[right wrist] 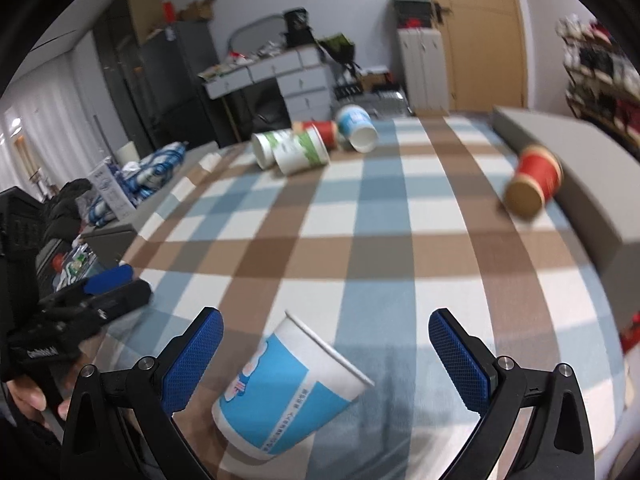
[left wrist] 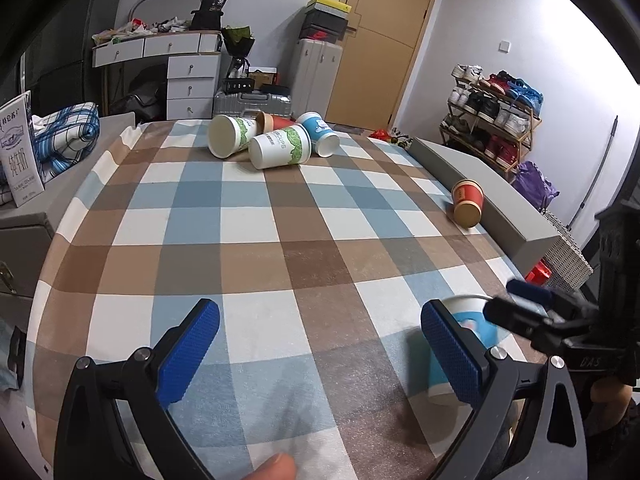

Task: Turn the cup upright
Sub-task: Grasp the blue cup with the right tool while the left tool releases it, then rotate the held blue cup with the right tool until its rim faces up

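Checked blue, brown and white tablecloth covers the table. Blue-and-white paper cup sits tilted, mouth up and away, between the spread fingers of the right gripper, untouched. Left gripper likewise spread, empty. Judgement: cup light, thin-walled, crushable; grip mid-wall gently, not the rim.

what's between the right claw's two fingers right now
A blue-and-white paper cup, tilted on the checked cloth. The right claw is open around it, neither finger touching, as the right wrist view shows.
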{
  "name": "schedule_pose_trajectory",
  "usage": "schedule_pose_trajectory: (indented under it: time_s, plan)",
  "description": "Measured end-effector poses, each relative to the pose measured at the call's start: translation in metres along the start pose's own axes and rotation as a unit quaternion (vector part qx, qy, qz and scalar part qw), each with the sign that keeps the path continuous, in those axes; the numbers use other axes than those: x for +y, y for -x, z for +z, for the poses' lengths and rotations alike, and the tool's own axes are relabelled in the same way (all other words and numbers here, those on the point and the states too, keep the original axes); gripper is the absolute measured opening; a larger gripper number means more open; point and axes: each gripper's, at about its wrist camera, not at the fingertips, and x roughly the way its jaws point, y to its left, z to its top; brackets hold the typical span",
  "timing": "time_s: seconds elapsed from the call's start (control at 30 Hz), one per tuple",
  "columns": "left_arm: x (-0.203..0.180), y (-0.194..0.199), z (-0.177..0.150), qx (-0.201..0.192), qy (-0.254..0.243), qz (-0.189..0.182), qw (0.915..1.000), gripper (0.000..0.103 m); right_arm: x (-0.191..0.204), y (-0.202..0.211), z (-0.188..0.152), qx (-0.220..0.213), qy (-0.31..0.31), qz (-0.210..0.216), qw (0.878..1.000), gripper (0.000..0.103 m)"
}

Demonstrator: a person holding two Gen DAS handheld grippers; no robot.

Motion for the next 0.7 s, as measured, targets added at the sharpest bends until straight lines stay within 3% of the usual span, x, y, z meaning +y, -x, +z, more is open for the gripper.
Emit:
schedule_pose_trajectory:
  time_s: [0.17,0.33,0.37,0.43,0.7]
  plan:
    - [0.004,-0.002,0.001,0.001,0.002,0.002,1.0,0.098,-0.022,0.0,-0.014,0.04,-0.074,0.025,0.996,0.103]
    - [0.004,-0.001,0.002,0.0,0.001,0.004,1.0,0.098,-0.039,-0.005,-0.027,0.071,-0.152,0.077,0.983,0.102]
    - [0.004,-0.002,0.002,0.0,0.001,0.004,1.0,0.098,-0.042,-0.008,-0.028,0.077,-0.164,0.089,0.979,0.099]
    - [0.004,-0.001,0.002,0.0,0.001,0.004,1.0,0.098,-0.044,-0.011,-0.029,0.086,-0.174,0.095,0.976,0.073]
    - [0.005,-0.001,0.002,-0.002,-0.007,0.014,0.9999,0.098,-0.041,-0.007,-0.026,0.066,-0.168,0.107,0.978,0.069]
